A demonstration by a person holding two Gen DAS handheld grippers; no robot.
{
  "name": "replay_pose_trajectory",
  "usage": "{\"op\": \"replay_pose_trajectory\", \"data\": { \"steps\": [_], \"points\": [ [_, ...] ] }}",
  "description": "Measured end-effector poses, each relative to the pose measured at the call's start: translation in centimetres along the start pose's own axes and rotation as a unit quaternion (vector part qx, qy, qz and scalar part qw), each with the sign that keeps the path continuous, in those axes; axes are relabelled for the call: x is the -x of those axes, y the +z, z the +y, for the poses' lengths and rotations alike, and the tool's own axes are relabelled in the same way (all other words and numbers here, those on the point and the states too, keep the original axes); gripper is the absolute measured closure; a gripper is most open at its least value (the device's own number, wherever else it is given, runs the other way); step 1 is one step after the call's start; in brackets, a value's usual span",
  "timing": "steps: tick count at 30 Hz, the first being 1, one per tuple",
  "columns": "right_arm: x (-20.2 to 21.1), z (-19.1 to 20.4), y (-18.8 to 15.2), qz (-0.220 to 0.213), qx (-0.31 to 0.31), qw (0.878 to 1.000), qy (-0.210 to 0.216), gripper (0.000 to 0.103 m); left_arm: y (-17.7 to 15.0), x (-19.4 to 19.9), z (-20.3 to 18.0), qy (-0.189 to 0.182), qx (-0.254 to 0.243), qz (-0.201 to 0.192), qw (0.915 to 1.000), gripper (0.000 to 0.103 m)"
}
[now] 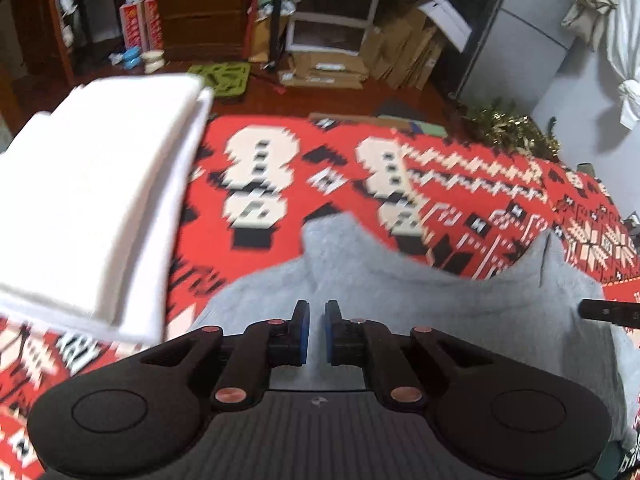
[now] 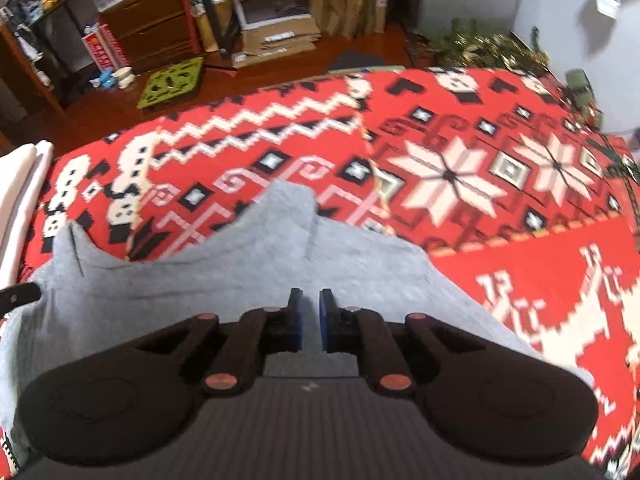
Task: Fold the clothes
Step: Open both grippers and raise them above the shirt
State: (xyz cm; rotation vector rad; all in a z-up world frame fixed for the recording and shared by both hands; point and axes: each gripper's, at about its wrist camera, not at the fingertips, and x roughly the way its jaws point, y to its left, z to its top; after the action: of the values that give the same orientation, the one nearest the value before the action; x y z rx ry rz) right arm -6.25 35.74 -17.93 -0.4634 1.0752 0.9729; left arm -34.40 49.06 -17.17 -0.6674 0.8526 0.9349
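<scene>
A grey garment [image 1: 400, 300] lies on a red patterned blanket [image 1: 304, 168] with white and black motifs; the surface under the blanket cannot be told. The garment's far edge rises into two peaks with a dip between them. The left gripper [image 1: 317, 332] sits over the near part of the garment, its blue-padded fingers [image 1: 304, 336] close together with a narrow gap between them; grey cloth shows through the gap, but whether any is pinched cannot be told. The right gripper [image 2: 310, 320] sits likewise over the garment's near part, fingers [image 2: 325, 320] also narrowly apart, and again a pinch cannot be confirmed. In the left wrist view, part of the other gripper's black body pokes in at the garment's right edge.

Left of the garment, a stack of folded white cloth [image 1: 100, 200] rests on the blanket, blurred. Beyond the garment and past the blanket's far edge, a green mat [image 2: 170, 82] lies on the wooden floor [image 2: 280, 72], with cardboard boxes [image 2: 276, 40] and a dark wooden chest of drawers [image 1: 200, 16] farther back
</scene>
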Motion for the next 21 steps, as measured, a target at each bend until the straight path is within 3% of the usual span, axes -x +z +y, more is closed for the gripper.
{"op": "replay_pose_trajectory", "data": {
  "steps": [3,6,9,10,11,14,16,21],
  "points": [
    [0.8,-0.2,-0.7,0.001,0.011,1.000,-0.004,0.087,-1.3,0.9,0.9,0.009,0.013,0.009,0.9998,0.096],
    [1.5,0.2,-1.6,0.007,0.026,1.000,0.000,0.077,-2.7,1.9,1.4,0.016,0.016,0.016,0.9996,0.085],
    [1.8,0.9,-2.8,0.020,0.035,0.999,0.007,0.055,-4.0,2.7,1.6,0.019,0.019,0.022,0.9994,0.067],
    [2.0,1.3,-3.2,0.023,0.040,0.999,0.010,0.042,-4.4,2.9,1.7,0.020,0.020,0.023,0.9993,0.060],
    [2.2,1.7,-3.7,0.023,0.046,0.999,0.013,0.031,-4.8,3.1,1.6,0.020,0.019,0.024,0.9993,0.058],
    [2.8,2.8,-5.0,0.018,0.063,0.998,0.017,0.012,-5.8,3.8,0.8,0.017,0.003,0.018,0.9997,0.045],
    [3.3,3.4,-5.6,0.015,0.072,0.997,0.014,0.005,-6.3,4.3,-0.1,0.014,-0.017,0.009,0.9997,0.030],
    [3.9,3.9,-6.3,0.018,0.084,0.996,0.004,0.001,-6.8,4.7,-2.3,0.002,-0.073,-0.010,0.9973,0.029]
  ]
}}
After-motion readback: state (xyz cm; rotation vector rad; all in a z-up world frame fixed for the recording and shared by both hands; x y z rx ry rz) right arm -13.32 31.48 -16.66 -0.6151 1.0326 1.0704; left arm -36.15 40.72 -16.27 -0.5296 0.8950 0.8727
